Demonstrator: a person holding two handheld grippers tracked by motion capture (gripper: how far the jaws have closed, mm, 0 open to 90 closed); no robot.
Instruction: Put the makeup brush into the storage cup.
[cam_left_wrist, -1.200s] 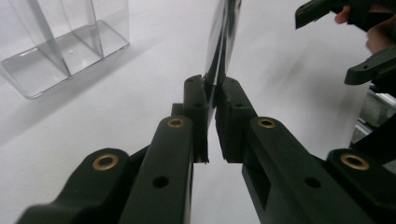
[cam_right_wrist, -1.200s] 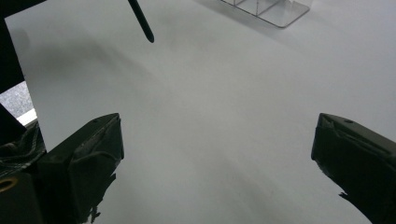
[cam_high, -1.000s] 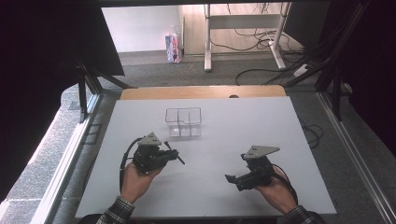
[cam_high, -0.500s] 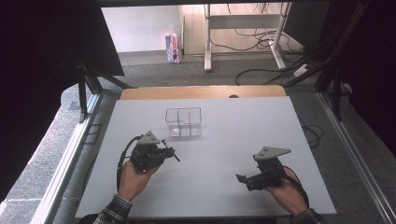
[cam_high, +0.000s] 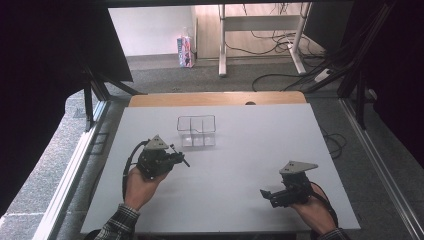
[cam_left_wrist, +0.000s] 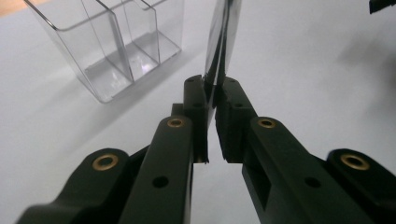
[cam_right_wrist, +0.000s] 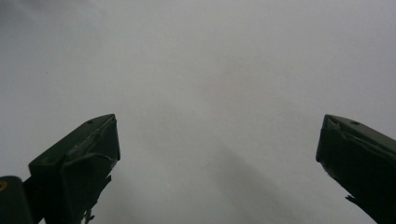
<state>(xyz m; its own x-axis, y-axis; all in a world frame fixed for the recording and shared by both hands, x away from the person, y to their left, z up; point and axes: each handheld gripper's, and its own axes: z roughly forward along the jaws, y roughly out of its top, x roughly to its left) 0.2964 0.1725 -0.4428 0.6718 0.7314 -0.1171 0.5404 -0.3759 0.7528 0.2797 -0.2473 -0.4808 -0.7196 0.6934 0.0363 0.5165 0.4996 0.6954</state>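
The left gripper (cam_left_wrist: 214, 100) is clamping a thin, flat, shiny strip (cam_left_wrist: 224, 32) between its closed jaws, with the pads pressing on its lower end. In the left gripper view the strip is standing edge-on, its long axis running straight out from the jaw tips and away from the hand, leaning slightly to one side near its far end; what the strip is made of I cannot tell. In the high view the left gripper (cam_high: 182, 161) is pointing across the white table (cam_high: 260, 150), toward the person's right. A clear box (cam_left_wrist: 112, 46) with upright dividers is sitting just ahead of those jaws and off to their left, apart from the strip. Its compartments are looking bare, with pale reflections on their floors; in the high view the box (cam_high: 196, 131) is lying just beyond the left gripper. The right gripper (cam_right_wrist: 217, 154) is holding its jaws wide apart over the bare table, with nothing between them; in the high view it (cam_high: 266, 194) is well apart from the box and the strip.
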